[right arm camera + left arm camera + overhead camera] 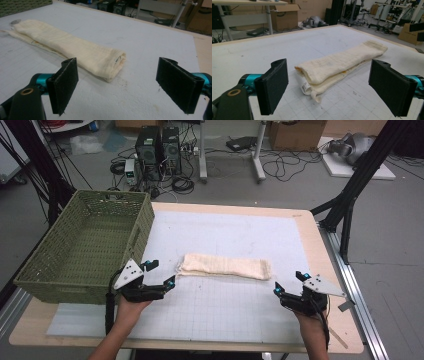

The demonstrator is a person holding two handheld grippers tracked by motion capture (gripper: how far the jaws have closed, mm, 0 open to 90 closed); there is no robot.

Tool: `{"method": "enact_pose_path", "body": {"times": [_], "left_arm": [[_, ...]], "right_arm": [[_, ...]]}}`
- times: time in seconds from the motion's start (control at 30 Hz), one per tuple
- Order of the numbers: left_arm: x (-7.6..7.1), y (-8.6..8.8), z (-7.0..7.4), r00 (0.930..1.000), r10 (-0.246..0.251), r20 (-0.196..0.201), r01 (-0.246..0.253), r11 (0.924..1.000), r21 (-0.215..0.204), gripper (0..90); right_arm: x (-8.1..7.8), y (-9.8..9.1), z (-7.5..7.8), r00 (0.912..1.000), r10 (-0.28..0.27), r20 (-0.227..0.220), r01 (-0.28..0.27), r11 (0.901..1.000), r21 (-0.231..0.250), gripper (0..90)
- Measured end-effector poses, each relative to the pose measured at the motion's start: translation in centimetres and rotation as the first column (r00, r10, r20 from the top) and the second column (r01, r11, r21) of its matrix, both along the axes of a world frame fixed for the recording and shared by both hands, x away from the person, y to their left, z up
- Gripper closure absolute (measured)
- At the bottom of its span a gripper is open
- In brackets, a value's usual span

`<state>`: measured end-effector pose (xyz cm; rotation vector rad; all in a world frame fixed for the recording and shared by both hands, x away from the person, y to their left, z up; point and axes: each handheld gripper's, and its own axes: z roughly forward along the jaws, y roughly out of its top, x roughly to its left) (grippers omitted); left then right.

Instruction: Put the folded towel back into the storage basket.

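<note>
Lying crosswise between them, folded cream towel (225,266) has left tongs (161,274) beside its near end, right tongs (289,283) likewise, both gaping empty.

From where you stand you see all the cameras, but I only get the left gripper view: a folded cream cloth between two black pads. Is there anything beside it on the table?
Observer: Yes. The high view shows a green woven basket at the table's left edge, apart from the folded cloth.
Operator: Is anything in it?
Observer: The part of its inside that I can see looks empty.
Operator: And the other hand?
Observer: The right gripper is near the cloth's far end, jaws wide open and not touching it. The left gripper is open too.
Operator: What does that far end look like?
Observer: In the right gripper view it is a rounded fold, with small dark specks on the mat before it.
</note>
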<state>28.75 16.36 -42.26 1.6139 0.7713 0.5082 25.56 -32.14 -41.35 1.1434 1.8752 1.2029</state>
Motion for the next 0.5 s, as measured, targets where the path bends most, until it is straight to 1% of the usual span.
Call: {"method": "enact_pose_path", "body": {"times": [0.27,0.37,0.43,0.5], "left_arm": [[0.03,-0.21,-0.03,0.9999,-0.011,0.002,0.011,0.9999,0.006,16.5],[-0.01,-0.27,-0.04,0.9999,-0.015,0.000,0.015,0.9999,0.009,16.5],[-0.02,-0.25,-0.05,0.9999,-0.015,-0.002,0.015,0.9999,0.008,16.5],[-0.01,-0.23,-0.05,0.9999,-0.015,-0.002,0.015,0.9998,0.009,16.5]], "right_arm": [[-0.18,-0.17,0.05,1.0000,-0.004,0.000,0.004,1.0000,0.002,17.5],[-0.15,-0.14,0.05,1.0000,-0.004,0.000,0.004,0.9999,0.012,17.4],[-0.12,-0.15,0.03,1.0000,-0.003,0.001,0.003,1.0000,0.008,17.4],[-0.11,-0.12,0.02,1.0000,-0.002,-0.007,0.002,0.9999,0.015,17.4]]}}
